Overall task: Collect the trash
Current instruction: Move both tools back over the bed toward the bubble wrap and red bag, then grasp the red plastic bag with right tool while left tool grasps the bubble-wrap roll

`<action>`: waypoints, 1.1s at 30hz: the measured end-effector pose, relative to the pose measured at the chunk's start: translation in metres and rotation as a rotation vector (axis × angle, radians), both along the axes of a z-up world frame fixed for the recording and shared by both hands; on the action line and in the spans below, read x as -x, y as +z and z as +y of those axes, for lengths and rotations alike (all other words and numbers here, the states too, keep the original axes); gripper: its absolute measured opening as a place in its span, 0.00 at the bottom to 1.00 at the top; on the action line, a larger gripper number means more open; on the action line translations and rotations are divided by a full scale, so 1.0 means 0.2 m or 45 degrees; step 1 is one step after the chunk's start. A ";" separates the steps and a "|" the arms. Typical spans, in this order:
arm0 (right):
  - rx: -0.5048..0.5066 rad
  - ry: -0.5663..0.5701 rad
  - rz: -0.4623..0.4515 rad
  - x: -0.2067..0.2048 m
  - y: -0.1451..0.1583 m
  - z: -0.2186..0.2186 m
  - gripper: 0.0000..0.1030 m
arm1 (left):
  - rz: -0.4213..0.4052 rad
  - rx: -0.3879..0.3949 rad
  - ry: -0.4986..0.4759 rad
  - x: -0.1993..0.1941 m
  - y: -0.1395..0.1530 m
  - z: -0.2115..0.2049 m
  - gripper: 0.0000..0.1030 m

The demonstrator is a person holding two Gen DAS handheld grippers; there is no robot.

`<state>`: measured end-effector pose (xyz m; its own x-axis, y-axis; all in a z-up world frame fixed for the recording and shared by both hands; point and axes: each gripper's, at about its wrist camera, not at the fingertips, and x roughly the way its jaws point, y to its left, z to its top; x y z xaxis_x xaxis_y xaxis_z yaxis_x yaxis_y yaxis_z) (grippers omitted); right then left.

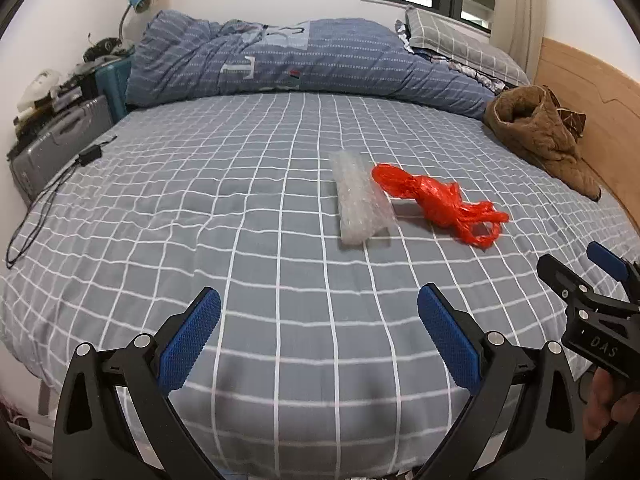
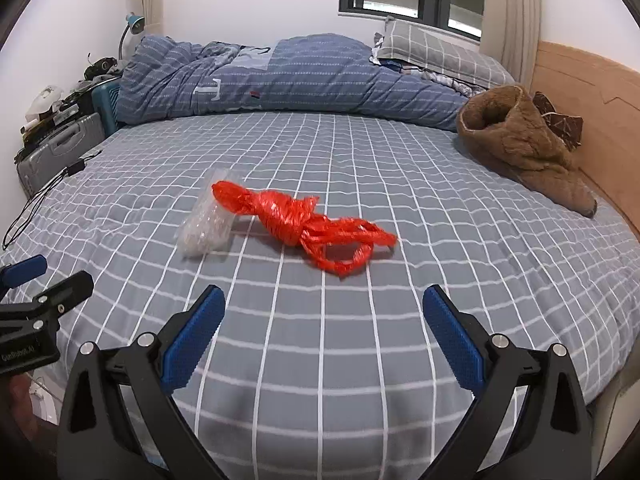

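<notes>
A knotted red plastic bag lies on the grey checked bed sheet, mid-bed. Just to its left rests a clear bubble-wrap piece, touching or nearly touching the bag. My left gripper is open over the near part of the bed, short of both items, nothing between its blue pads. My right gripper is open too, empty, the red bag straight ahead of it. Each gripper shows at the edge of the other's view: the right gripper, the left gripper.
A rolled blue quilt and a checked pillow lie at the far side. A brown fleece garment sits by the wooden headboard. A black cable lies at the bed's left edge; suitcases stand beside it.
</notes>
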<state>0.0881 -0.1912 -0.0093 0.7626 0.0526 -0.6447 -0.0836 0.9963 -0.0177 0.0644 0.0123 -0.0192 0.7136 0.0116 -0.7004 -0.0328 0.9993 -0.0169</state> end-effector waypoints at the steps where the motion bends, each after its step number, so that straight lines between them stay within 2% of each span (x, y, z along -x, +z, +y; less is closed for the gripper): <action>1: 0.001 0.001 -0.001 -0.02 0.00 0.00 0.92 | 0.003 -0.003 0.001 -0.03 -0.01 0.00 0.94; 16: 0.016 0.058 0.054 -0.49 -0.11 0.08 0.92 | 0.043 -0.002 0.018 -0.44 -0.09 0.06 0.94; 26: 0.010 0.078 0.155 -0.75 -0.26 0.17 0.92 | 0.077 0.036 0.034 -0.69 -0.17 0.09 0.94; 30: -0.023 0.069 0.223 -0.83 -0.35 0.17 0.84 | 0.096 0.014 0.023 -0.72 -0.21 0.08 0.94; 33: -0.048 0.085 0.263 -0.86 -0.40 0.18 0.69 | 0.111 0.000 0.016 -0.74 -0.24 0.07 0.94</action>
<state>0.2601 -0.1547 -0.0886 0.6087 0.1256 -0.7834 -0.1471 0.9881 0.0442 0.2115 0.0262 -0.0664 0.6495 0.0202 -0.7601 -0.0470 0.9988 -0.0135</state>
